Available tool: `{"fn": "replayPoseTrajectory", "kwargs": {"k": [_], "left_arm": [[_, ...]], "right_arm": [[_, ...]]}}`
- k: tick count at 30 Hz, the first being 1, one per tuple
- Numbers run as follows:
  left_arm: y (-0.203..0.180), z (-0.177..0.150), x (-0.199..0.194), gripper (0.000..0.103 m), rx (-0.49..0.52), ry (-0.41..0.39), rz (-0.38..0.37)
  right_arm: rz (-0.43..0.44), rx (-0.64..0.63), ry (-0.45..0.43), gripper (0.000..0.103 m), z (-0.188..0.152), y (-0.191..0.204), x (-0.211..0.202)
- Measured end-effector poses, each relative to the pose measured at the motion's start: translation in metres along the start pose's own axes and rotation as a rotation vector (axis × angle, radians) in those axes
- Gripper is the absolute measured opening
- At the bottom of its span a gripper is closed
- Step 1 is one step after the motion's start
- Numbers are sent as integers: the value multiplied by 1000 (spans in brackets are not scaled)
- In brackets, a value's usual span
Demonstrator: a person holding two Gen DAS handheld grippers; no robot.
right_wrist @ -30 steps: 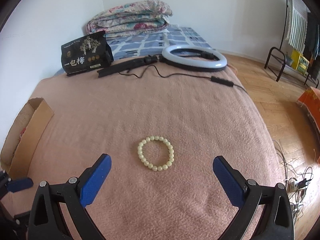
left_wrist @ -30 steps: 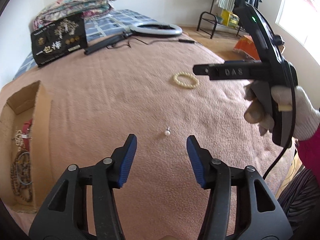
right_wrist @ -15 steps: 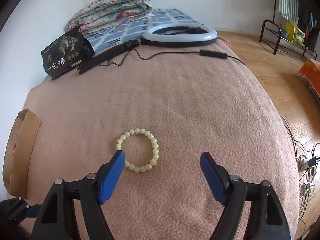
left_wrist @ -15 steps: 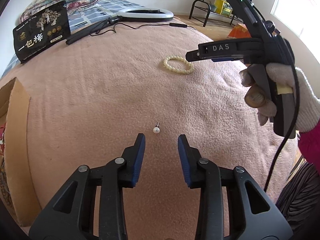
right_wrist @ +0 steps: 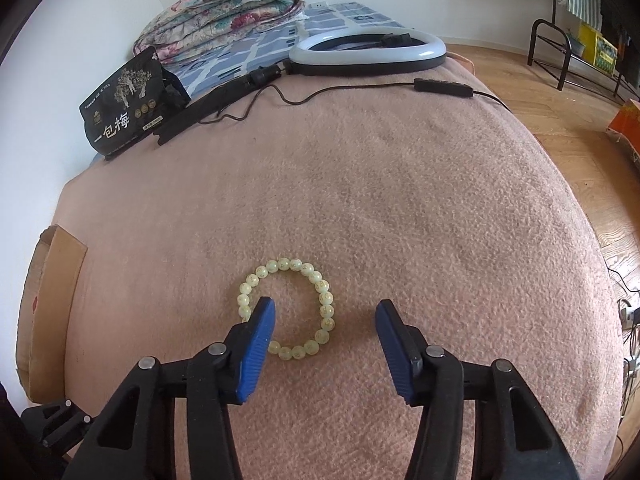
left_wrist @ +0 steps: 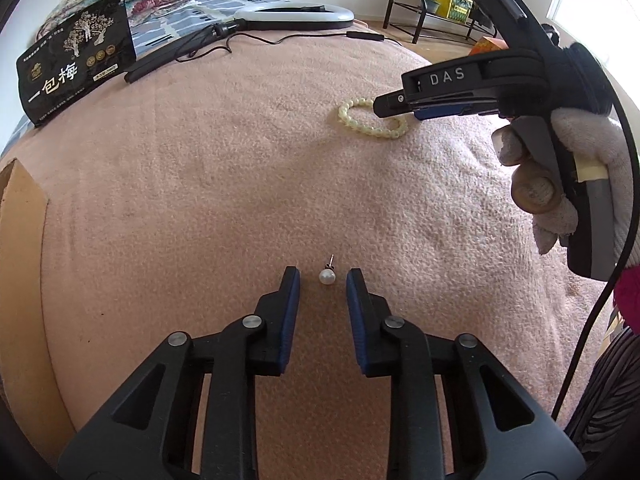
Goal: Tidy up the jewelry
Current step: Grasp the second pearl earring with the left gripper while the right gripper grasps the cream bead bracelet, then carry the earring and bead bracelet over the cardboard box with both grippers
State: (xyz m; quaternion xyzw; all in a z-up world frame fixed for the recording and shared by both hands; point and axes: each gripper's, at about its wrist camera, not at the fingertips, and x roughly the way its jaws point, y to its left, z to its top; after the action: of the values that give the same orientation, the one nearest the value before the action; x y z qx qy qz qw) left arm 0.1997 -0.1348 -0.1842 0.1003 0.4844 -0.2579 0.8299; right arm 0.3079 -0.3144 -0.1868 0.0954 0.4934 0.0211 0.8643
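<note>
A small pearl stud earring (left_wrist: 327,277) lies on the pink blanket (left_wrist: 224,184). My left gripper (left_wrist: 323,280) has come down around it, jaws closing, the pearl between the blue pads without touching them. A pale green bead bracelet (right_wrist: 286,308) lies flat further along the blanket. My right gripper (right_wrist: 326,312) is over it with jaws closing: the left pad sits inside the ring, the right pad outside, the ring's right side between them and untouched. In the left wrist view the bracelet (left_wrist: 366,122) lies under the right gripper's black body (left_wrist: 480,84), held by a gloved hand (left_wrist: 560,168).
A cardboard box (right_wrist: 44,304) stands at the blanket's left edge. A black snack bag (right_wrist: 124,108), a ring light (right_wrist: 368,48) with its cable and a folded quilt (right_wrist: 228,8) lie at the far end. Wooden floor and a metal rack (right_wrist: 560,52) are on the right.
Both grippers have dropped toward the blanket and narrowed. The left one now brackets the pearl earring; the right one has shifted so its left pad sits inside the bracelet.
</note>
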Motion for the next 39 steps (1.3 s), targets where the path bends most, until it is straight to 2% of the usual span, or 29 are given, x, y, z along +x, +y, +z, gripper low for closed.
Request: {"fn": "replayPoseTrajectory", "kwargs": {"k": [10, 15, 20, 39], "left_arm": [[-1, 2, 6, 9, 18, 0, 12], [0, 1, 5, 7, 13, -5, 20], [-1, 0, 4, 6, 12, -10, 26], [10, 0, -28, 6, -39, -64, 31]], "right_arm": [[-51, -19, 19, 44, 1, 3, 9], [-82, -34, 21, 32, 0, 5, 10], [-81, -40, 24, 7, 0, 6, 10], [-28, -48, -59, 5, -2, 22, -33]]}}
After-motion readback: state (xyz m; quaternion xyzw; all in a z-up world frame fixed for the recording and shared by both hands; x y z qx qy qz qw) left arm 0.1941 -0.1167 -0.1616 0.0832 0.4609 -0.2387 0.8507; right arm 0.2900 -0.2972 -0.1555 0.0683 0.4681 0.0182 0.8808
